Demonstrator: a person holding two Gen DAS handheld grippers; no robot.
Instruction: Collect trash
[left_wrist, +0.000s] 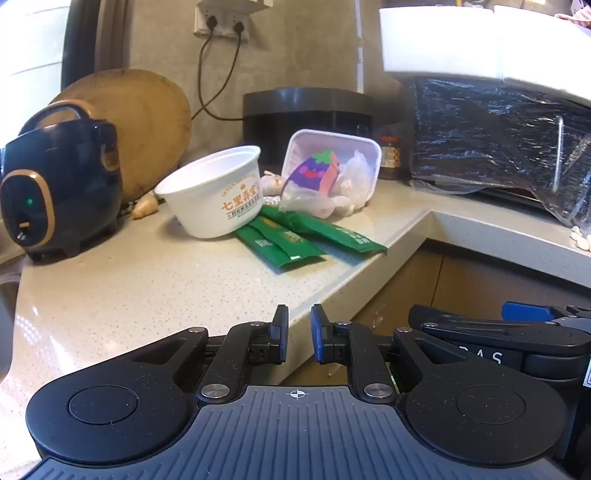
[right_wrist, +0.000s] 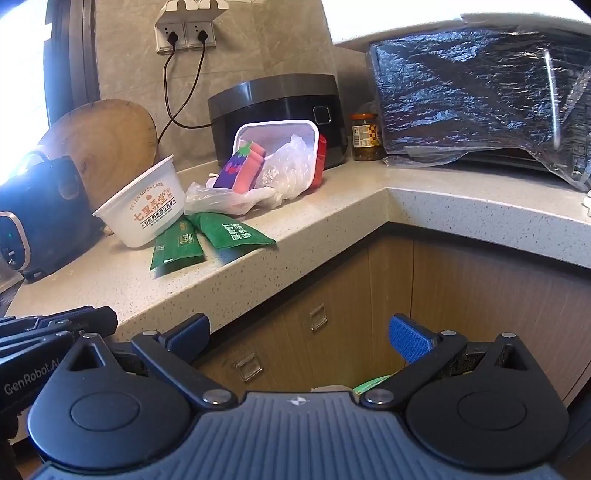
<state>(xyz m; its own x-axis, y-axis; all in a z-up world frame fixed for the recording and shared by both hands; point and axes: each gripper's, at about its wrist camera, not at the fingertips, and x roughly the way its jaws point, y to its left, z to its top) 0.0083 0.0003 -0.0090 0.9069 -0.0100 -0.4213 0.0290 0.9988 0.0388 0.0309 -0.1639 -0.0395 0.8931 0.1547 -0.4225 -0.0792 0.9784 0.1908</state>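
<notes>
A tilted white paper bowl (left_wrist: 214, 192) (right_wrist: 144, 206) with orange print rests on the speckled counter (left_wrist: 147, 295). Flat green packets (left_wrist: 295, 240) (right_wrist: 207, 236) lie in front of it near the counter's edge. Behind them a white plastic tray (left_wrist: 364, 147) (right_wrist: 277, 129) leans up, holding a purple and pink item and a crumpled clear bag (right_wrist: 229, 199). My left gripper (left_wrist: 300, 314) hovers over the counter's front edge, its jaws a narrow gap apart with nothing between them. My right gripper (right_wrist: 299, 325) stands wide open and bare in front of the cabinets, well short of the trash.
A dark blue rice cooker (left_wrist: 55, 192) stands at the left, with a round wooden board (left_wrist: 147, 122) behind it. A black cooker (left_wrist: 306, 110), a jar (left_wrist: 389, 155) and a plastic-wrapped appliance (left_wrist: 498, 140) line the back. Wooden cabinet fronts (right_wrist: 332, 314) sit below the L-shaped counter.
</notes>
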